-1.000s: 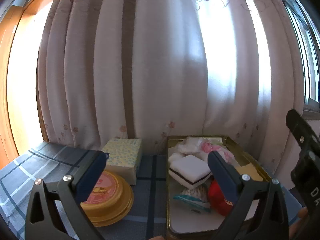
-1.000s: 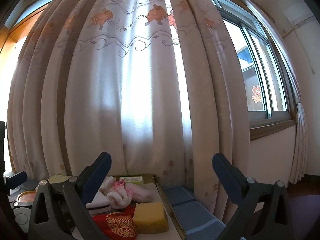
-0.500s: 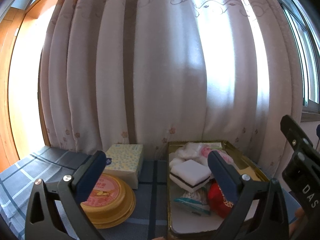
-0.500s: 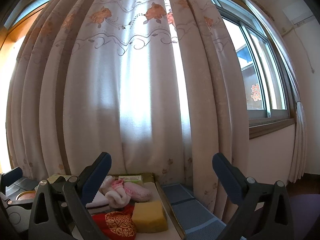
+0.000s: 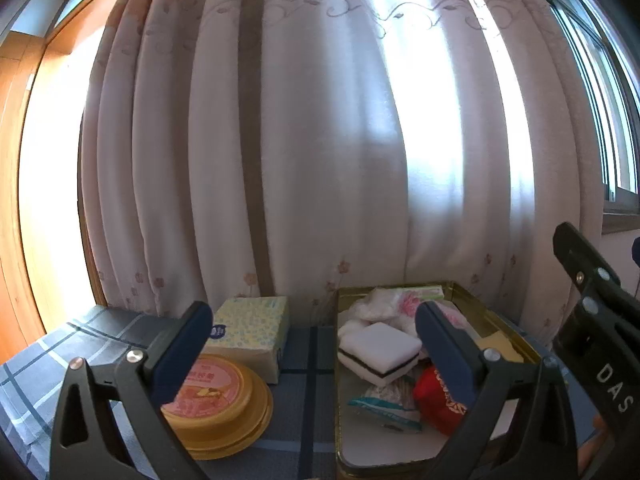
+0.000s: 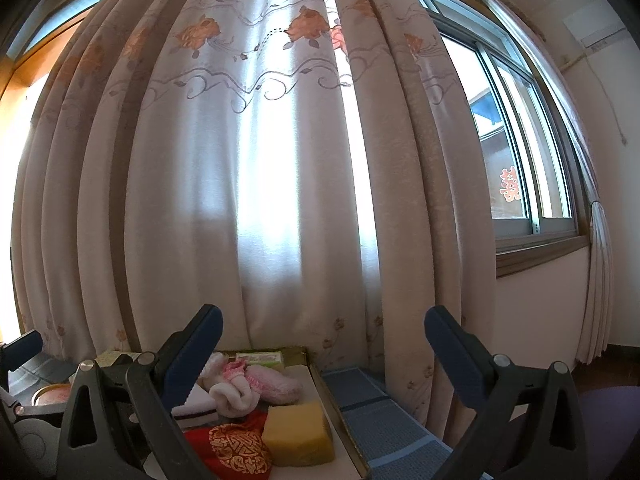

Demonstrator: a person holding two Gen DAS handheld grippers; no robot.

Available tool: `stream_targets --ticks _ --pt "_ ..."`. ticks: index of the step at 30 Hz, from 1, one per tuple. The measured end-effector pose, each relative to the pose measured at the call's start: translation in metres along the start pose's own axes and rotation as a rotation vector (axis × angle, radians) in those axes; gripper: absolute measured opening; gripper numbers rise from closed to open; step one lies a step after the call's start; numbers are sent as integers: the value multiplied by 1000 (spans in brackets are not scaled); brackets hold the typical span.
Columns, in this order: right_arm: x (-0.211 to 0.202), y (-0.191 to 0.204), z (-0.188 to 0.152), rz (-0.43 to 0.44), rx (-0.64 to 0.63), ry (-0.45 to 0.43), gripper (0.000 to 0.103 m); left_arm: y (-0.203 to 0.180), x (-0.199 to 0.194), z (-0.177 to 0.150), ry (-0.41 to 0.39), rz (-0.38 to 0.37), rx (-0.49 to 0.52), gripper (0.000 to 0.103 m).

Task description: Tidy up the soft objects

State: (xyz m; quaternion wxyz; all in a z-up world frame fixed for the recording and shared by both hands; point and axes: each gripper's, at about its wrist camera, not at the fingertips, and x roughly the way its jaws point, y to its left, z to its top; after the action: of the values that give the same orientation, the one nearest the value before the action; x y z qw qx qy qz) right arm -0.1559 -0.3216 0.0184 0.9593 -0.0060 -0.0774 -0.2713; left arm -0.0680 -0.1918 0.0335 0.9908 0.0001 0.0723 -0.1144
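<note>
Nearest the lens, at six o'clock in each wrist view, a gripper is held with its fingers spread wide apart and nothing between them: the left gripper (image 5: 312, 344) and the right gripper (image 6: 324, 344). Just beyond the left gripper, a round yellow tin (image 5: 224, 408) with a pink lid is seen at seven o'clock on the bench (image 5: 304, 400), which is covered by a blue checked cloth. Behind the tin, touching it, a pale dotted tissue box (image 5: 252, 328) is set. At five o'clock a gold tray (image 5: 472, 300) is laid on the bench, and the soft objects are gathered inside it: a white sponge (image 5: 380, 352) with a dark layer, a red embroidered pouch (image 6: 236, 448), a yellow sponge (image 6: 300, 432), rolled pink and white socks (image 6: 248, 384), and a crinkled teal-edged wrapper (image 5: 384, 404). Farther back, from nine to three o'clock, a floral curtain (image 6: 280, 160) is hung, and a window (image 6: 520, 140) is seen at two o'clock.
</note>
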Motion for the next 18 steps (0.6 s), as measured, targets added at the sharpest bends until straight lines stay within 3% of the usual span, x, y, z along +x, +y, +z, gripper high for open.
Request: stream_targets --ticks 18 --pt "-5 0 1 -18 15 -5 102 -4 -3 -1 -3 4 31 103"
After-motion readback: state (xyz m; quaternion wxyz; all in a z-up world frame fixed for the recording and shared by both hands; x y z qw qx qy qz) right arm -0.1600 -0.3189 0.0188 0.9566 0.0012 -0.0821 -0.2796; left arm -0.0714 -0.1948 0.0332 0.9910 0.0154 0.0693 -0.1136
